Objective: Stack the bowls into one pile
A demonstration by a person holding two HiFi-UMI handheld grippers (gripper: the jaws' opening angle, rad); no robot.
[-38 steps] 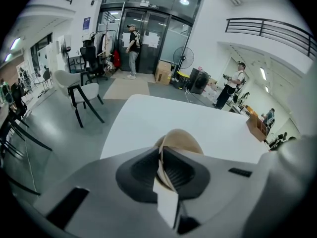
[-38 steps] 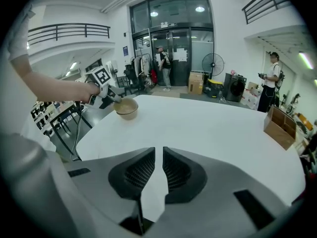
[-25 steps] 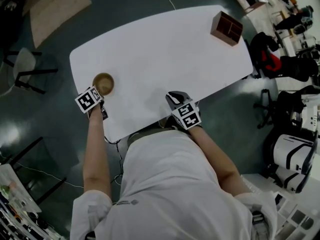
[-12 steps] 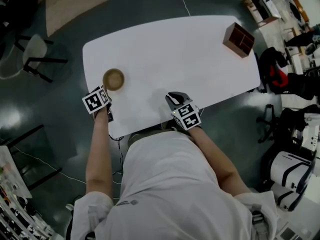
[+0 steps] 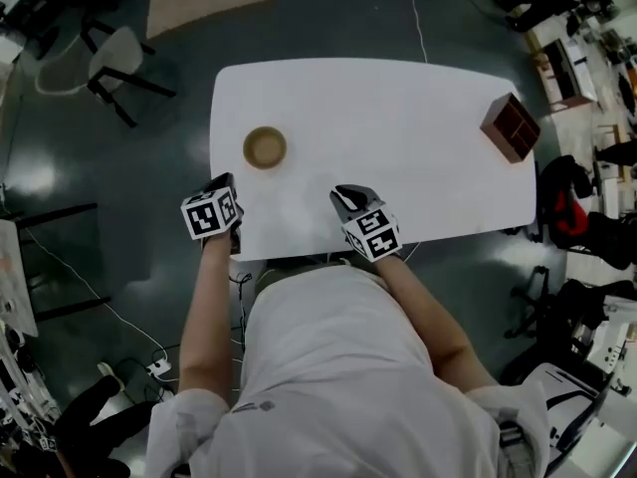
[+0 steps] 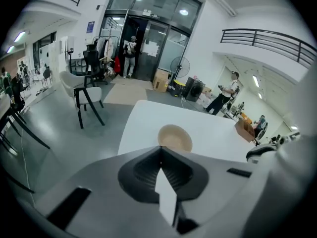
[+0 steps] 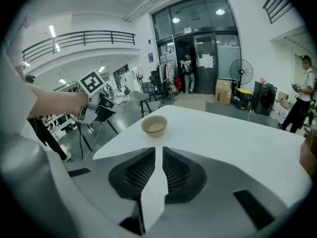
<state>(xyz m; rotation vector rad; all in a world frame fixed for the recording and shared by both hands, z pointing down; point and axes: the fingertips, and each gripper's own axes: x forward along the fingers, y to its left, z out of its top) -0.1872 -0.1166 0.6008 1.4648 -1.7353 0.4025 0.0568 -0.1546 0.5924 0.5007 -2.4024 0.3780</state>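
White table (image 5: 398, 118): tan bowl (image 5: 265, 147) empty; brown divided box (image 5: 510, 127), contents unclear.

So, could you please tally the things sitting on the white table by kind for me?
Tan round bowl: 1
Brown wooden compartment box: 1
Total: 2

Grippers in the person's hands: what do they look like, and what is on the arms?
The left gripper and right gripper are alike: smooth grey shells with two dark ribbed pads that taper to a point. Each carries a white cube printed with black square markers. The person wears a white short-sleeved top; the forearms are bare.
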